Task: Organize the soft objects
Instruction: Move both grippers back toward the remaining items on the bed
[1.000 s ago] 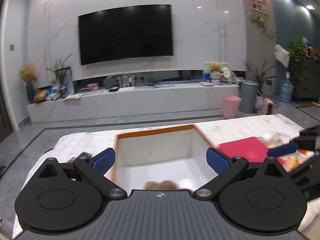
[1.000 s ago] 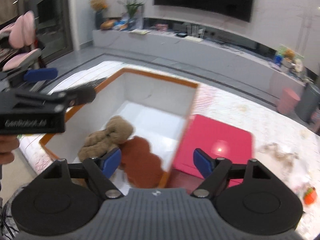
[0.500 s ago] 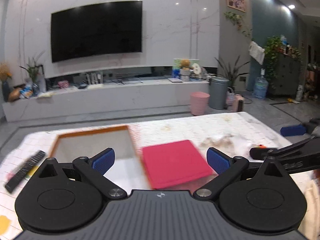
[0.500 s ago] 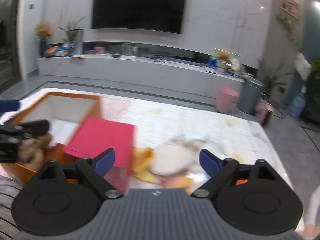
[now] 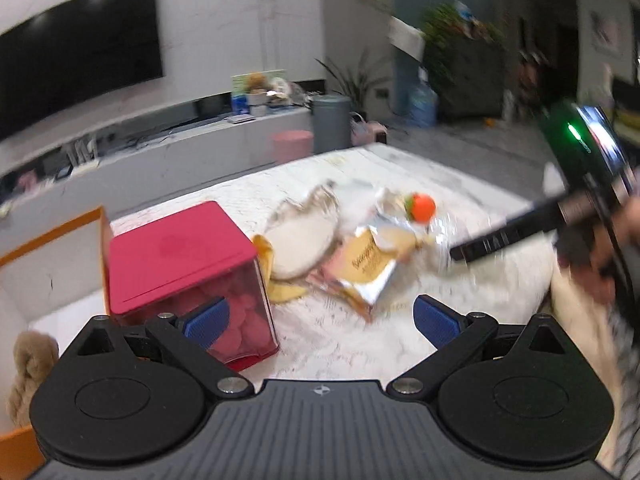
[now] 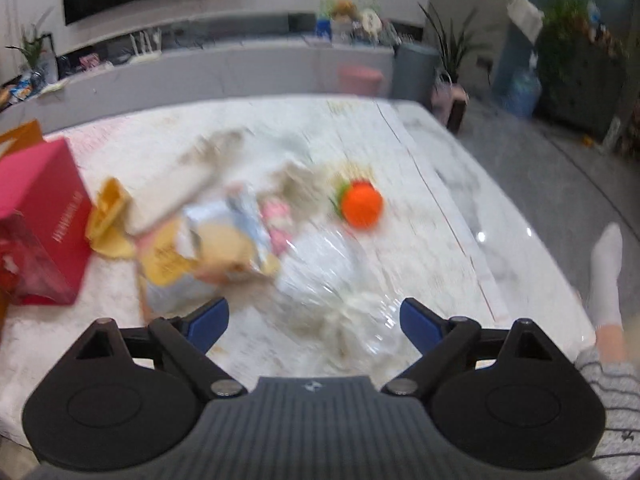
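A: Several soft items, one heap, mid-table. Item one: small round orange plush ball with a green leaf tuft (image 6: 361,209), at the far edge of the heap. Item two: crinkled silver-and-yellow foil snack bag (image 5: 366,266), lying flat, torn open at the top. Item three: flat cream-white oval cushion (image 5: 301,240), touching the bag's left side. Item four: clear crumpled plastic wrap (image 6: 340,280), nearest the right gripper; blurred, contents not legible.

B: Containers?

A: Red-lidded clear plastic box (image 5: 188,276), pink pieces inside, just left of the heap. Beside it, orange-rimmed white bin (image 5: 52,236); a tan woolly plush toy (image 5: 30,376) lies in its near corner.

B: Grippers?

A: Left gripper (image 5: 320,320): blue pads spread wide, nothing between them, its left finger overlapping the red box in the left wrist view. Right gripper (image 6: 314,318): jaws apart, empty, over the plastic wrap.

B: Room to move?

A: White marble-patterned tabletop (image 6: 420,152) bare beyond and right of the ball, up to its right edge.
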Tool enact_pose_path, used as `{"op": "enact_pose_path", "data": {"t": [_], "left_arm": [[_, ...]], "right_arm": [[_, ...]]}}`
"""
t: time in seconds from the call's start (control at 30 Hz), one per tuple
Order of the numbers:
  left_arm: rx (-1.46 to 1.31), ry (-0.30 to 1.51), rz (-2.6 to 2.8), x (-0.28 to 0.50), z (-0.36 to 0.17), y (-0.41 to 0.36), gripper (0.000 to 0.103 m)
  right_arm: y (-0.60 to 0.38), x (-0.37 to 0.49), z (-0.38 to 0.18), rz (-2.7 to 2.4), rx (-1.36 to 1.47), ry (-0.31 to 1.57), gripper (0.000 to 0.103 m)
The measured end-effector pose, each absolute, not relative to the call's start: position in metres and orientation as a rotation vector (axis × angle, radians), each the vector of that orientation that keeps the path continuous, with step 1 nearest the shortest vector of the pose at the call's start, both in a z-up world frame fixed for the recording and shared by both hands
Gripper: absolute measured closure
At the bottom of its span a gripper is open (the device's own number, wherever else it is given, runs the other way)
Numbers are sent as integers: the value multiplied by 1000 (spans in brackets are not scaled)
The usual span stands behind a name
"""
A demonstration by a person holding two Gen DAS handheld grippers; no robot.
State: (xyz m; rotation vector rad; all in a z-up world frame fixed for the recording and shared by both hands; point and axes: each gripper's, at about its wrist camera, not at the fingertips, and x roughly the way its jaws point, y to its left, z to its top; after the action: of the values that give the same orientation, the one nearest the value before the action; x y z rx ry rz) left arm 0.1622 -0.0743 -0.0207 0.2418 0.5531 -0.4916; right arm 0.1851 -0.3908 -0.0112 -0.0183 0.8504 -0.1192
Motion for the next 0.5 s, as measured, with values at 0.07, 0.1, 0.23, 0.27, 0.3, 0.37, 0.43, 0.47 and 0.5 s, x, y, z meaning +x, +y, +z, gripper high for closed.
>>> {"op": "enact_pose_path", "data": {"t": [0.07, 0.1, 0.23, 0.27, 0.3, 0.37, 0.43, 0.47, 0.5], "left_arm": [[259, 549, -478, 158, -26, -78, 0], [254, 559, -476, 159, -29, -76, 0], [248, 578, -514, 153, -34, -80, 0], [256, 565, -534, 150, -33, -79, 0], [265, 547, -554, 148, -33, -79, 0], [282, 503, -580, 143, -30, -79, 0], [295, 463, -600, 139, -29, -83, 0], [300, 454, -605, 136, -28, -86, 0], [307, 451, -607, 135, -29, -88, 0]], "right_arm": [[-395, 193, -20, -133, -10, 876, 13], [-395, 196, -22, -141, -7, 880, 13], [-380, 217, -30, -144, -101, 866, 13], [-376, 224, -33, -170, -161, 880, 13], [-374, 231, -40, -200, -221, 913, 13], [-374, 237, -45, -171, -266, 947, 14], [-372, 239, -44, -135, -318, 936, 14], [-371, 241, -45, -124, -359, 933, 17], [-370, 242, -46, -118, -399, 926, 18]]}}
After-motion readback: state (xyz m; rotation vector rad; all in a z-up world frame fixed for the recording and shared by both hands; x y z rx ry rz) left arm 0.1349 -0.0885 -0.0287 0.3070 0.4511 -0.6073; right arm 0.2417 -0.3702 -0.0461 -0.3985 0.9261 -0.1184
